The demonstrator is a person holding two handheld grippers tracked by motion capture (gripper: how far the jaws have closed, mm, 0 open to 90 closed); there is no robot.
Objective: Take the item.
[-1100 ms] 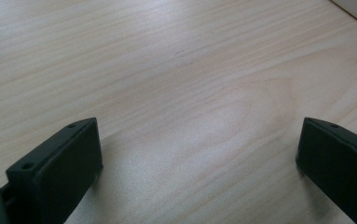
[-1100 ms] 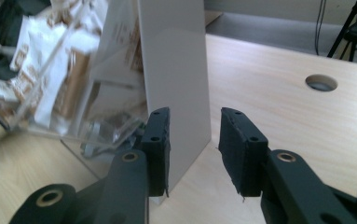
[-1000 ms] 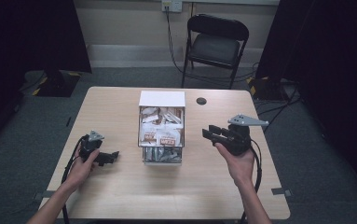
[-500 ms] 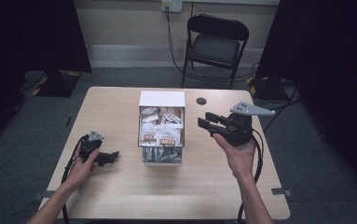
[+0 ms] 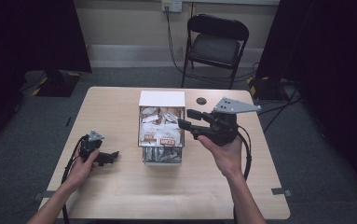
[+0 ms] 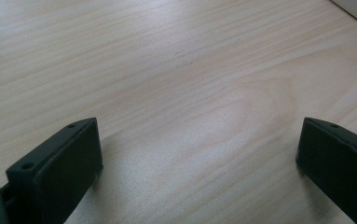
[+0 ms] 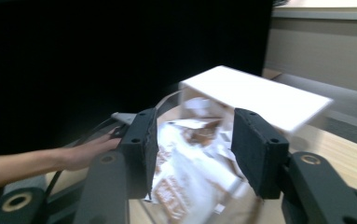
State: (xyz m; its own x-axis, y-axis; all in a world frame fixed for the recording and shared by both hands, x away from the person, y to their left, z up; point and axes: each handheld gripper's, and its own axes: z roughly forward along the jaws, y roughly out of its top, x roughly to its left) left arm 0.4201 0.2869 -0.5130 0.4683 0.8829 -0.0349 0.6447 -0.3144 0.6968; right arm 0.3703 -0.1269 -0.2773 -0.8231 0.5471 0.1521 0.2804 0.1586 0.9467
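Observation:
A white box (image 5: 162, 99) with its lid flap up stands mid-table, full of white and brown packets (image 5: 160, 133). My right gripper (image 5: 186, 119) hovers at the box's right side, level with its top, and points left over the packets. Its jaws have just been opening and nothing is between them. In the right gripper view the gripper (image 7: 195, 140) frames blurred packets (image 7: 190, 154) under the white flap (image 7: 260, 95). My left gripper (image 5: 113, 156) rests on the table left of the box. Its jaws stand wide apart over bare wood in the left gripper view (image 6: 197, 154).
A small black round disc (image 5: 201, 101) lies on the wooden table (image 5: 120, 196) behind the right gripper. A black folding chair (image 5: 216, 44) stands beyond the far edge. Dark curtains flank the room, and cables trail from both grippers toward the near edge.
The right gripper has risen and moved left toward the box, and its jaws have spread wider. The left hand and its gripper have stayed put.

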